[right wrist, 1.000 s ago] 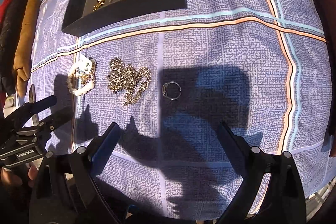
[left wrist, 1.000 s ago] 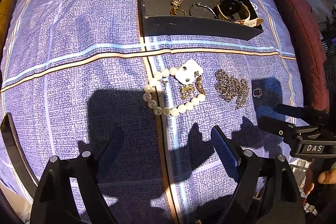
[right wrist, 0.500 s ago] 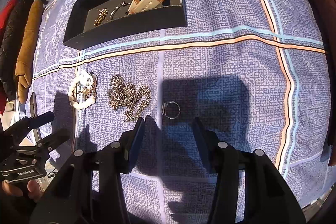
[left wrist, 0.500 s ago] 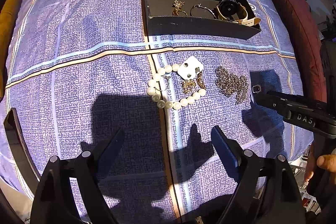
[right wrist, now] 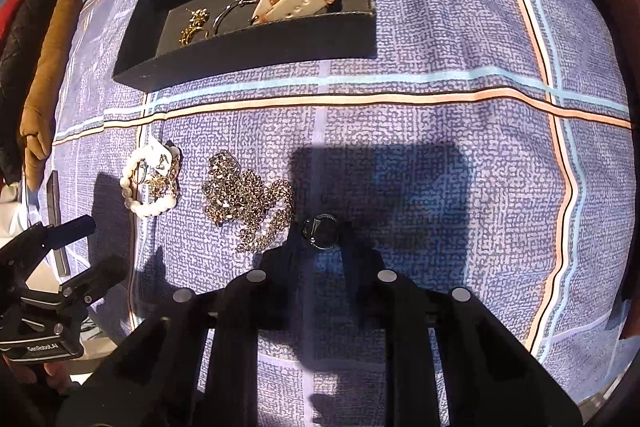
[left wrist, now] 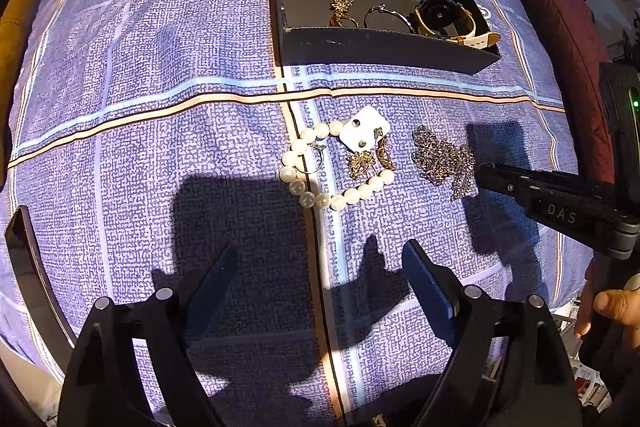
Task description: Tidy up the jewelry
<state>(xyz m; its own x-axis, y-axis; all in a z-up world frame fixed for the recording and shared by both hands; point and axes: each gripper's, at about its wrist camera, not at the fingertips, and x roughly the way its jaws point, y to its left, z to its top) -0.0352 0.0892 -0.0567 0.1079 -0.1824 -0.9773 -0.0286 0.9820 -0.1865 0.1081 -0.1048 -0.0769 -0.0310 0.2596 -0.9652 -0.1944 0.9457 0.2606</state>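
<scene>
Right wrist view: the right tongs (right wrist: 320, 239) are narrowed around the ring (right wrist: 321, 230) at lower centre, likely for lifting toward the tray (right wrist: 248, 55) at upper left. The left tongs (left wrist: 320, 263) are held wide apart, empty.

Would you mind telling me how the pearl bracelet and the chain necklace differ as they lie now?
The pearl bracelet is white round beads; the chain necklace is dull metal links. The bracelet lies as an open loop around earrings; the necklace is heaped in a tangle. Both rest on the blue cloth, outside the black tray.
</scene>
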